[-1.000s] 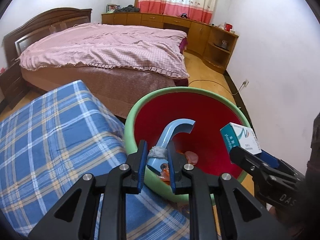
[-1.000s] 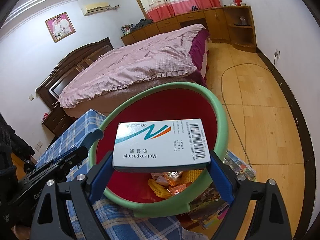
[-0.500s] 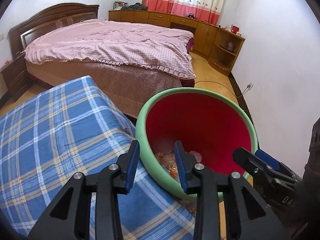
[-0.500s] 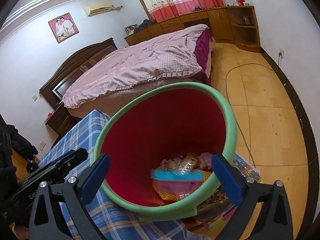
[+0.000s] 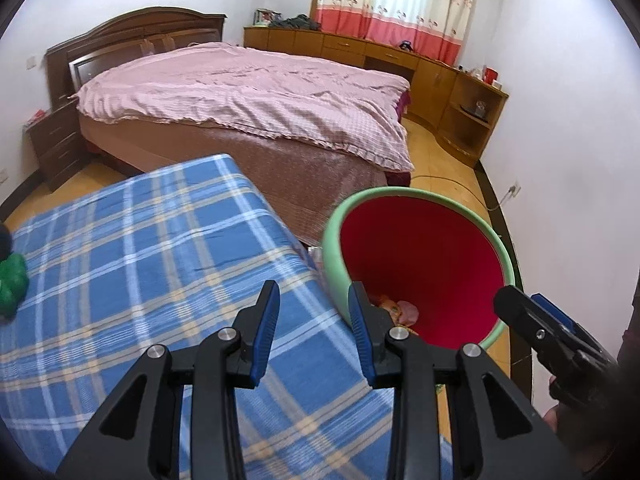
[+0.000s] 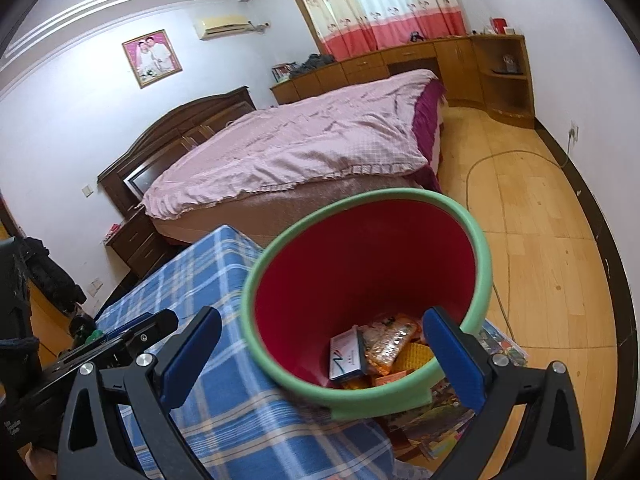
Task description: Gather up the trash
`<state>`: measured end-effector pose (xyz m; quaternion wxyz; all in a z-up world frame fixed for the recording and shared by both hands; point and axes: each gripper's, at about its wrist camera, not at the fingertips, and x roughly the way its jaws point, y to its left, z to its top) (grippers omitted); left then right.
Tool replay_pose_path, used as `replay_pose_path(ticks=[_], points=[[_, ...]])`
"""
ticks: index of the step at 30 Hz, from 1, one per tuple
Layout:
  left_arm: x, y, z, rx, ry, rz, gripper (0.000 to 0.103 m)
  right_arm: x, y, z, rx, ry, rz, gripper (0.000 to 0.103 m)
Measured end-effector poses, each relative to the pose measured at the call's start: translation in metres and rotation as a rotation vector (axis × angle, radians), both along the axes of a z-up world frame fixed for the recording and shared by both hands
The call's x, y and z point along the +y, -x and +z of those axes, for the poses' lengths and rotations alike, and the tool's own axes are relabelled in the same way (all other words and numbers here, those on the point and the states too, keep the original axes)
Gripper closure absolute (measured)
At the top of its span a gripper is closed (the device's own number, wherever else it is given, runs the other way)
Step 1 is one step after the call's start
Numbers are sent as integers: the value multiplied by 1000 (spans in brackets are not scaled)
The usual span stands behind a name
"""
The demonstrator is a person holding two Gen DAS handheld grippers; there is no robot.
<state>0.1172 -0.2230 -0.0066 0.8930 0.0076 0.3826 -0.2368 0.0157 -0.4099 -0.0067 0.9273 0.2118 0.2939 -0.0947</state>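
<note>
A trash bin with a green rim [image 5: 505,249] and red inside stands on the floor beside the blue plaid table [image 5: 132,264]; it also shows in the right wrist view [image 6: 482,256]. Inside lie a white medicine box [image 6: 346,354], orange snack wrappers [image 6: 390,344] and other trash. My left gripper [image 5: 314,322] is open and empty over the table's right edge. My right gripper [image 6: 322,350] is open and empty above the bin's near rim; it appears in the left wrist view [image 5: 532,316].
A green object [image 5: 12,282] lies at the table's left edge. A bed with a pink cover [image 5: 248,92] stands behind. Colourful paper [image 6: 500,350] lies on the wooden floor under the bin. A cable [image 6: 496,160] runs to a wall socket.
My right gripper let go of the medicine box, which now lies in the bin. My left gripper released the blue hook-shaped item, opened, and drew back left over the table.
</note>
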Motion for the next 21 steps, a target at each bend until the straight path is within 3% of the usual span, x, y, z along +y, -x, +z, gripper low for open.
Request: replay_pose_path(ticks=[11, 16, 21], points=[[54, 25, 14, -18, -7, 100, 67, 46, 25, 26, -60, 49, 43, 0], [76, 40, 20, -38, -8, 143, 59, 68, 38, 32, -79, 80, 63, 0], [94, 57, 24, -56, -26, 185, 58, 86, 50, 37, -95, 115, 68, 0]])
